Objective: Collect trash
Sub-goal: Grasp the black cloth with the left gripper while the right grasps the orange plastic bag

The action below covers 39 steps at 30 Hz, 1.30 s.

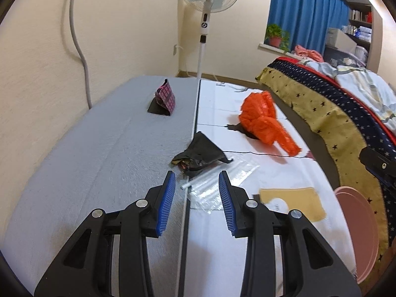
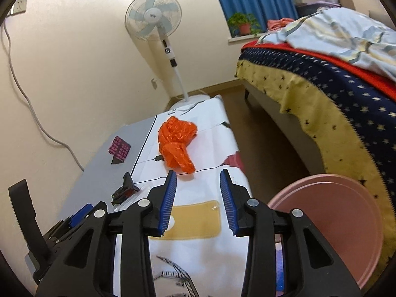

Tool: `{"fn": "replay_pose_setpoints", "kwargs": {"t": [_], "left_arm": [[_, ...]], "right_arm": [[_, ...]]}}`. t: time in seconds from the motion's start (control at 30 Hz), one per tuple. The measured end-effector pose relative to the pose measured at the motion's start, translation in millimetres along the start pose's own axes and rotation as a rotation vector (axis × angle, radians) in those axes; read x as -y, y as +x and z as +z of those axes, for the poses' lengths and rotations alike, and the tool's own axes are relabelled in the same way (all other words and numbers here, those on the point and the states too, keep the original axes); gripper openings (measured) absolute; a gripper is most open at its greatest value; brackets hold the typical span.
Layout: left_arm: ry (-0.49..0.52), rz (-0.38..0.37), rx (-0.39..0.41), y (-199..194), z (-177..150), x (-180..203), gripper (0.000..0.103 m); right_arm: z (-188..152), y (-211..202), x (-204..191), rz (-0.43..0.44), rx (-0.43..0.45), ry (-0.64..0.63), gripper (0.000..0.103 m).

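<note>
The left gripper (image 1: 196, 180) hovers with its jaws spread and empty just short of a crumpled black wrapper (image 1: 200, 154), which lies on the tabletop (image 1: 104, 153) beside a clear plastic sleeve (image 1: 217, 183). Farther off sit a pink patterned wrapper (image 1: 165, 96) on the grey side and a crumpled orange plastic bag (image 1: 264, 121) on the white cloth. The right gripper (image 2: 198, 182) also has its jaws spread and empty, above a flat yellow packet (image 2: 195, 222). A pink basin (image 2: 339, 225) stands just beside the tabletop's right edge, near the bed (image 2: 321, 79); what it contains, if anything, cannot be made out.
</note>
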State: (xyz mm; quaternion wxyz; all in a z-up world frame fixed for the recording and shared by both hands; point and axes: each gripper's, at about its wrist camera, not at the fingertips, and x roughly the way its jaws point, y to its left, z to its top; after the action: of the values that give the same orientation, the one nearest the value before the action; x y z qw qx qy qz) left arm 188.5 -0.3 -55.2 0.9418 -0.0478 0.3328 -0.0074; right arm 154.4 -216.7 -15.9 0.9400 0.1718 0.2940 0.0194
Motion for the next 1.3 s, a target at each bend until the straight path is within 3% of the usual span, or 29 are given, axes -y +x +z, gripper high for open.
{"fn": "replay_pose_setpoints", "kwargs": {"t": [0.13, 0.23, 0.53, 0.73, 0.8, 0.83, 0.9, 1.3], "left_arm": [[0.037, 0.016, -0.033, 16, 7, 3, 0.039], [0.041, 0.015, -0.061, 26, 11, 1, 0.048], [0.067, 0.035, -0.156, 55, 19, 1, 0.049], [0.106, 0.038, -0.171, 64, 23, 10, 0.049], [0.105, 0.030, -0.171, 65, 24, 10, 0.043], [0.101, 0.024, -0.174, 65, 23, 9, 0.031], [0.096, 0.011, -0.182, 66, 23, 8, 0.023], [0.021, -0.008, -0.097, 27, 31, -1, 0.019]], "right_arm": [[6, 32, -8, 0.011, -0.038, -0.013, 0.038], [11, 52, -11, 0.004, -0.058, -0.017, 0.038], [17, 114, -21, -0.011, -0.172, -0.080, 0.043], [18, 132, -24, -0.019, -0.201, -0.094, 0.041], [18, 136, -24, -0.016, -0.208, -0.102, 0.032], [18, 137, -24, -0.016, -0.212, -0.106, 0.023], [18, 140, -24, -0.009, -0.225, -0.110, 0.017], [33, 91, -38, 0.011, -0.156, -0.150, 0.008]]}}
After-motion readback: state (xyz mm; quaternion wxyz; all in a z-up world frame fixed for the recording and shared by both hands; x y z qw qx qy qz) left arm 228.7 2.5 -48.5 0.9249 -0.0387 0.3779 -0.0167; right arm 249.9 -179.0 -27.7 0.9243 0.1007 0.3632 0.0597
